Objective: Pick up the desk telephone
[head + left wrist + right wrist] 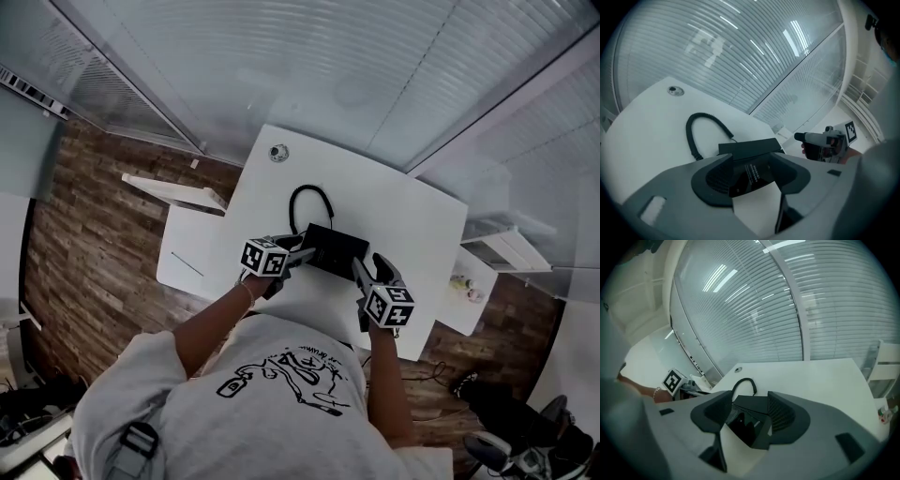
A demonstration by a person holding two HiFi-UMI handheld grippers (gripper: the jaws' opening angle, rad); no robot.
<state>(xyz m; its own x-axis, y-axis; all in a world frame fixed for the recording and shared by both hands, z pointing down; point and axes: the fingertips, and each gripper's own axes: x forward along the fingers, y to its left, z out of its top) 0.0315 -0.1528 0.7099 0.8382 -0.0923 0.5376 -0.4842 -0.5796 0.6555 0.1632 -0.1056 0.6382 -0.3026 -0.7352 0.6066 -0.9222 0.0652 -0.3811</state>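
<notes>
A black desk telephone rests on the white table, and its coiled cord loops away behind it. My left gripper reaches the phone's left end and my right gripper its right end. In the left gripper view the open jaws stand either side of the phone, with the cord beyond and the right gripper across from it. In the right gripper view the open jaws frame the phone's corner. I see no pad pressing on it.
A round cable grommet sits near the table's far edge. A lower white side surface adjoins the table on the left, and a shelf with small items stands at the right. Glass walls with blinds enclose the far side above a wooden floor.
</notes>
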